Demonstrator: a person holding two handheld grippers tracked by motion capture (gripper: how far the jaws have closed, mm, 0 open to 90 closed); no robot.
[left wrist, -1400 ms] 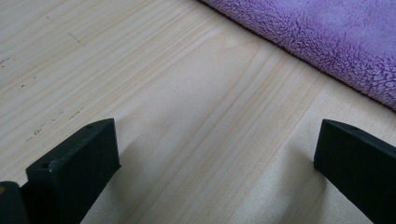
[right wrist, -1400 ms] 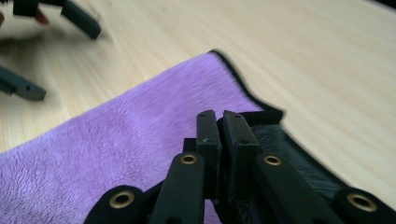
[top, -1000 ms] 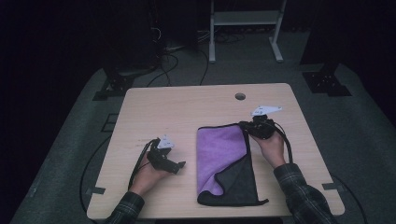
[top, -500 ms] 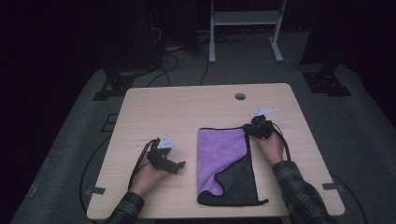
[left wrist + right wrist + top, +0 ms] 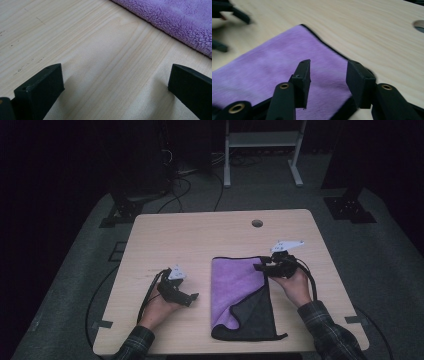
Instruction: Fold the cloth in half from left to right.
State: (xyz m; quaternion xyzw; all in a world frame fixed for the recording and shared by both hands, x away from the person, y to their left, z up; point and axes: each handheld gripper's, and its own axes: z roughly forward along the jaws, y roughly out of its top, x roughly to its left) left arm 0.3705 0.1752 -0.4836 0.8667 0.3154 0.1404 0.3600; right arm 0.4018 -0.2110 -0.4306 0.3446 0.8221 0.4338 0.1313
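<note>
A purple towel (image 5: pixel 232 285) lies flat on the wooden table (image 5: pixel 200 240), its near right part folded over to show a dark grey side (image 5: pixel 257 312). My right gripper (image 5: pixel 260 266) hovers over the towel's far right corner. Its jaws have just been opening and stand apart with nothing between them, above the purple pile (image 5: pixel 274 65) in the right gripper view (image 5: pixel 328 66). My left gripper (image 5: pixel 192 297) rests on bare wood left of the towel. Its jaws (image 5: pixel 116 72) are wide open and empty, with the towel's edge (image 5: pixel 180 20) just beyond.
A round cable hole (image 5: pixel 257 223) sits in the table beyond the towel, also at the edge of the right gripper view (image 5: pixel 419 25). A white frame (image 5: pixel 262 140) and cables stand on the floor behind the table. Bare wood stretches along the left and far sides.
My right gripper has shifted slightly towards the near side at the towel's far right corner. The left hand and the towel lie as before.
</note>
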